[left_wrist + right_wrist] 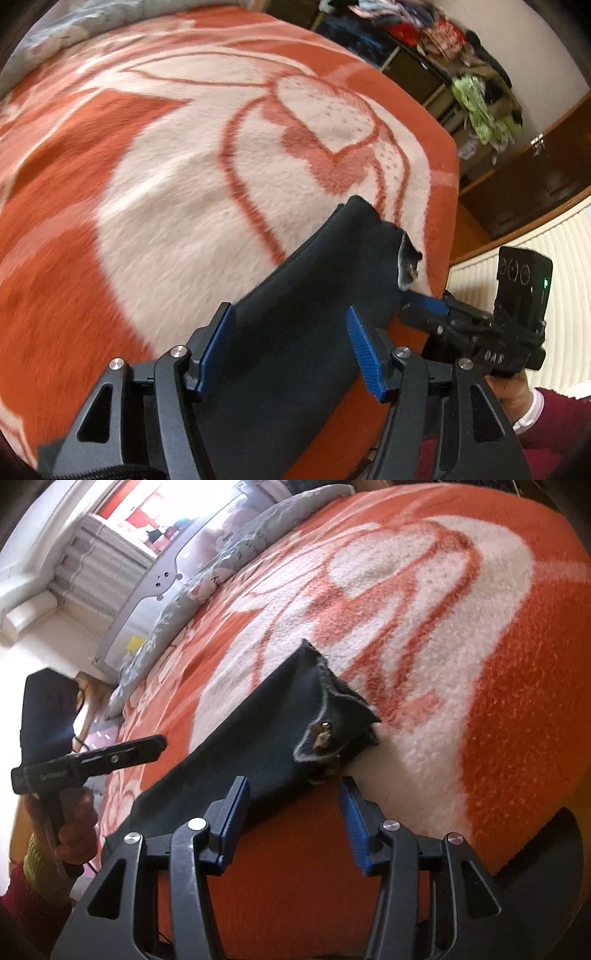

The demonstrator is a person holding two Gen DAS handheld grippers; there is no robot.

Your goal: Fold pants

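From my left wrist view, the pants (317, 280) lie as a dark, long folded strip on the orange-and-white blanket (184, 177), near its edge on the side where the bed ends. The long axis runs from beneath my left gripper (290, 341) away and up toward the waist end, where a button (410, 271) shows. The left jaws stand wide, the strip lying below and between them; I see no pad pressing on cloth. The right gripper (424, 301) sits just beside the waist end, its tip at the fabric's edge; its body reads "DAS" or similar, blurred. From my right wrist view, the pants (258, 738) lie ahead and to the left of the right gripper (293, 812), whose jaws stand wide and empty over the bare blanket (498, 738), the button corner (321, 734) just ahead of the fingers. The left gripper (155, 744) hovers beside the strip's far side; its lettering is illegible. I judge the right hand nearer the waist end.
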